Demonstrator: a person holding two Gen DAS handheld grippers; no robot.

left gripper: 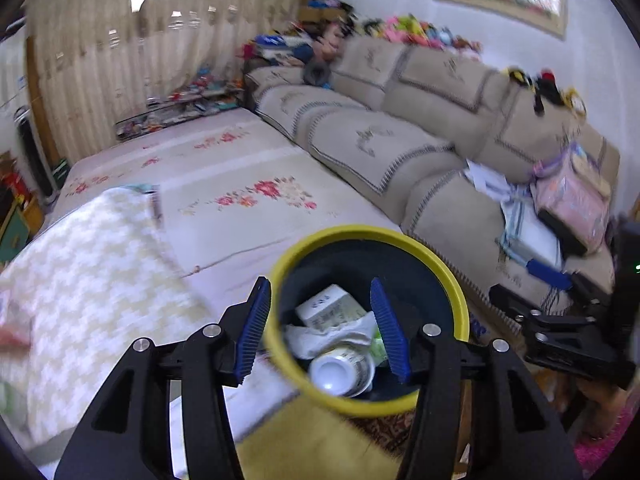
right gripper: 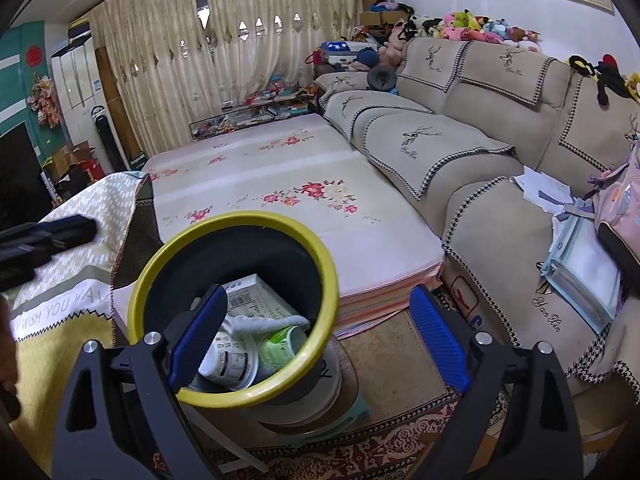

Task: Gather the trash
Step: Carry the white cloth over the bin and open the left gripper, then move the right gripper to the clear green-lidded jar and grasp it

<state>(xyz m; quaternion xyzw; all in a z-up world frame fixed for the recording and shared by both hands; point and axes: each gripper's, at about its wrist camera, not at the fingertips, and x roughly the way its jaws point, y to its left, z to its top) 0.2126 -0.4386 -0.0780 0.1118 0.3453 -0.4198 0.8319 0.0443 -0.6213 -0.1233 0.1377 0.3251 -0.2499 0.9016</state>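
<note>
Round dark bin w/ thick yellow plastic rim (left gripper: 280, 356) stands on the patterned red-and-tan rug (right gripper: 400, 452), just off the near corner of the low bed w/ the pink-floral mat (right gripper: 280, 184). Bin's smooth dark inside holds a white printed carton (left gripper: 326, 306), crumpled white paper (left gripper: 320, 338), a white cylindrical can lying on its side, base up (left gripper: 340, 368), plus a green-labelled cup (right gripper: 280, 346).

Left gripper (left gripper: 320, 330), black frame w/ ribbed blue pads, hangs over the bin mouth; jaws apart, nothing between them, just the trash below. Right gripper (right gripper: 318, 338), same build, jaws wide apart & empty: one pad over the bin opening, the other outside the rim above the rug.

Left view is motion-blurred; it alone shows the can's pale concave base. Right view is sharp & alone shows the bin's outer wall, the lettered yellow-and-white cloth (right gripper: 60, 304) on the side away from the sofa, and the bed mat's stacked edge. Beige fabric sofa w/ houndstooth-trimmed covers (right gripper: 460, 168) runs along the bed's far side; plush toys (right gripper: 472, 26) line its back.
</note>
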